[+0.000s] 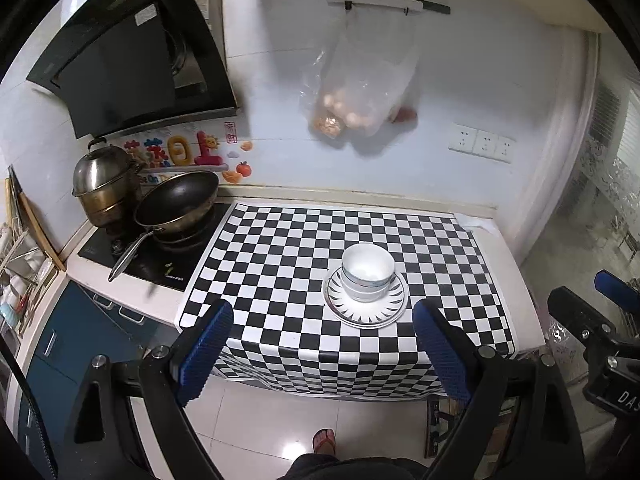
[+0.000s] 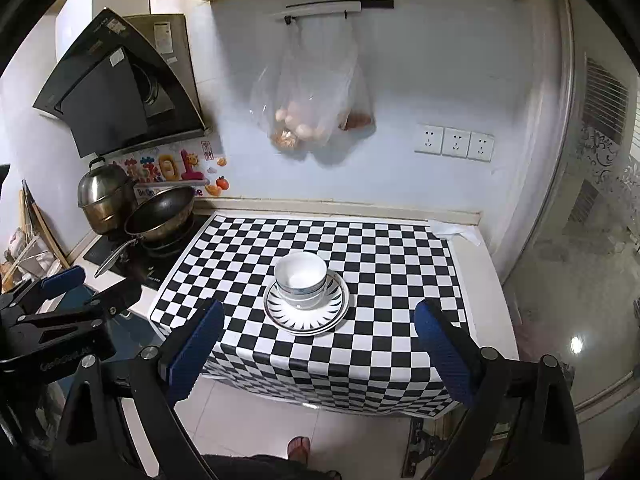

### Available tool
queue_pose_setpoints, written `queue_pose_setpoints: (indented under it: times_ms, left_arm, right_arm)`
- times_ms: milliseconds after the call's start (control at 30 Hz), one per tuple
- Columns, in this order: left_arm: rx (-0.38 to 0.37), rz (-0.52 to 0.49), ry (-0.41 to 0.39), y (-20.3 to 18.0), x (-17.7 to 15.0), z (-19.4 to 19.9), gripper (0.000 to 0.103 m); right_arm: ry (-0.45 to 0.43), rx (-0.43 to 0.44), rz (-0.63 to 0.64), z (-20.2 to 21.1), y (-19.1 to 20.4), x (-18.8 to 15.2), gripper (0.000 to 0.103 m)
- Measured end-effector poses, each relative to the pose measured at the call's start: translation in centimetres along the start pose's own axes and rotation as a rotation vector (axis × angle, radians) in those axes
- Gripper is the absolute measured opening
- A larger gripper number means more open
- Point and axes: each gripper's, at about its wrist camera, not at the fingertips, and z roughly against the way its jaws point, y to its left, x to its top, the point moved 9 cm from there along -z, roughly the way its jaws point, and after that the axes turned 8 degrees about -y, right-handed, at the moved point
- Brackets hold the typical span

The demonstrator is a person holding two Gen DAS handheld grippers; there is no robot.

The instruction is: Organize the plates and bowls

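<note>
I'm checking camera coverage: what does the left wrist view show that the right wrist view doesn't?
Only the left wrist view shows the right gripper, at its right edge, and blue drawers below the stove. Only the right wrist view shows the left gripper, at its left edge, open. Both show their own open gripper, the stacked bowls on stacked plates, the checkered mat, the wok and the hanging bag.

Black tool (image 1: 322,350) frames, blue textured pads (image 1: 208,354).

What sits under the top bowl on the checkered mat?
Under the top bowl a second bowl is nested, resting on stacked plates. The plates' centres are covered, so their exact count is unclear.
</note>
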Motion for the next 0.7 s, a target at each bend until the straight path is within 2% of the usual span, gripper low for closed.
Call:
queue_pose_setpoints:
  times_ms: [700]
  left_arm:
    - [-0.002,0.012,0.004,-0.4,-0.4,0.3,0.092]
  right_arm:
    - [0.019,-0.01,-0.003,-0.6,-1.2,-0.2,0.098]
